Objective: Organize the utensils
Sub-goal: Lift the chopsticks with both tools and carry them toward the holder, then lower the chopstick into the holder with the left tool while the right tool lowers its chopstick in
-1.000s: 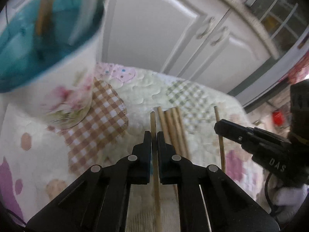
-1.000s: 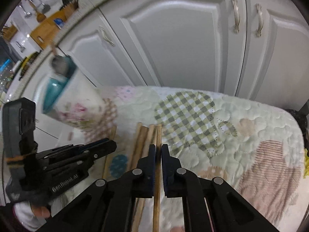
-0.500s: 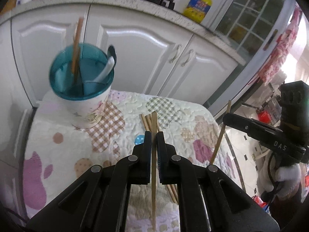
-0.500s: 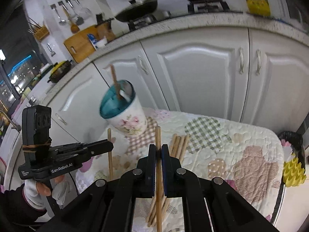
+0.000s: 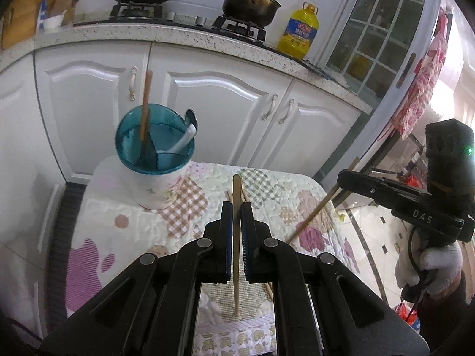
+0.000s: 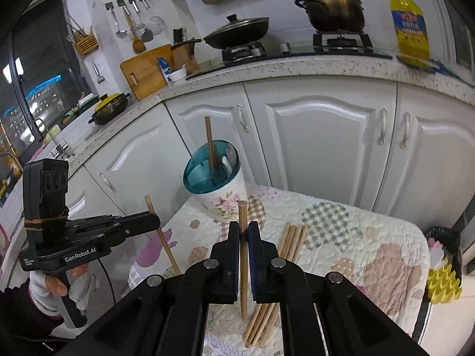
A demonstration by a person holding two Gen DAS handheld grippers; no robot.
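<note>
Both tongs, left gripper (image 5: 236, 207) and right gripper (image 6: 243, 228), tilt downward above the quilted table (image 6: 371, 237), each clamped on one upright chopstick (image 5: 236, 231) (image 6: 243, 255), loose chopsticks (image 6: 289, 243) lying below and the teal-rimmed holder (image 6: 212, 175) standing just ahead, gloved hand (image 5: 430, 270) gripping the right handle.

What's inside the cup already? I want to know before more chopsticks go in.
One chopstick stands upright in the cup, and a white spoon leans on its rim. Dividers split the teal insert. The cup's bottom is hidden, so anything lying low cannot be seen.
</note>
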